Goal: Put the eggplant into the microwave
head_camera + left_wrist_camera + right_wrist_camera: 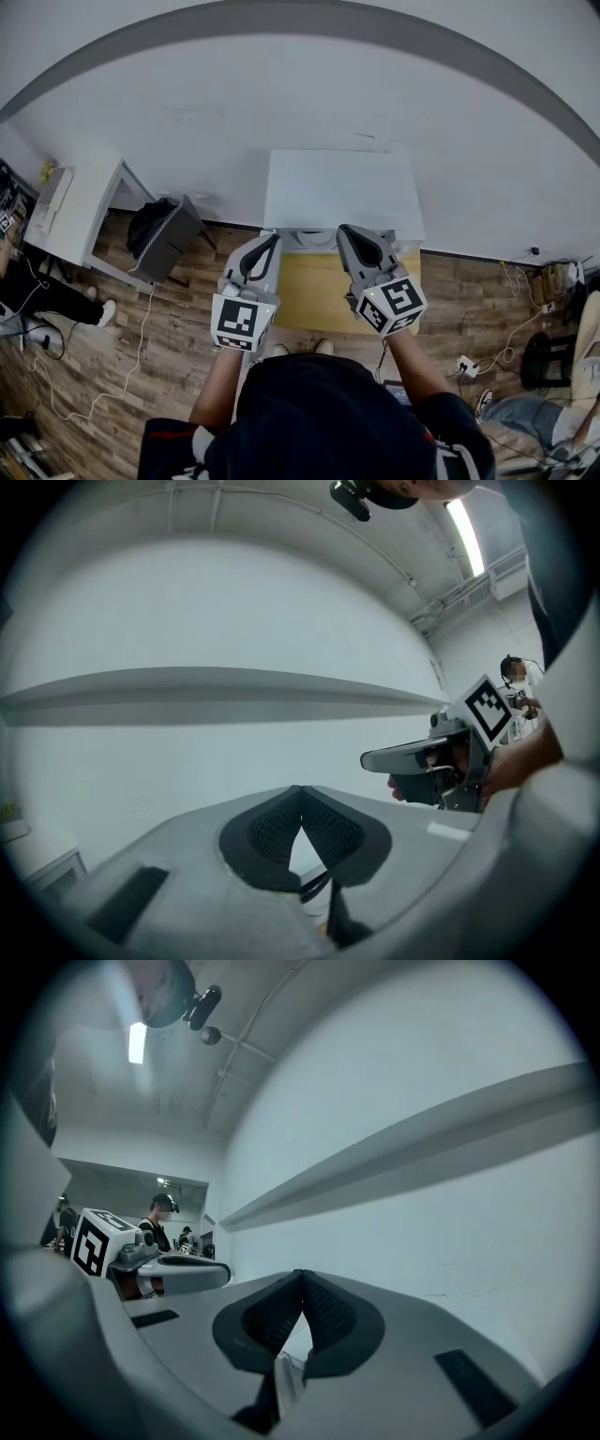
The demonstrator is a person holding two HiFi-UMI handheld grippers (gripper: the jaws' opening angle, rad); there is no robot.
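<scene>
In the head view a white microwave (342, 192) shows from above, against the wall, with a yellow table top (314, 292) in front of it. No eggplant shows in any view. My left gripper (268, 240) and right gripper (344, 232) are held side by side, level, over the table's far edge and just short of the microwave's front. Both are shut with nothing between the pads. The left gripper view has its shut tips (300, 789) facing the white wall, with the right gripper (441, 761) to the side. The right gripper view has shut tips (300, 1274) too.
A white desk (80, 211) and a black bag (164, 234) stand on the wood floor at left. Cables and a power strip (466, 364) lie at right, near a seated person (553, 412). The right gripper view has people (161, 1218) standing far off.
</scene>
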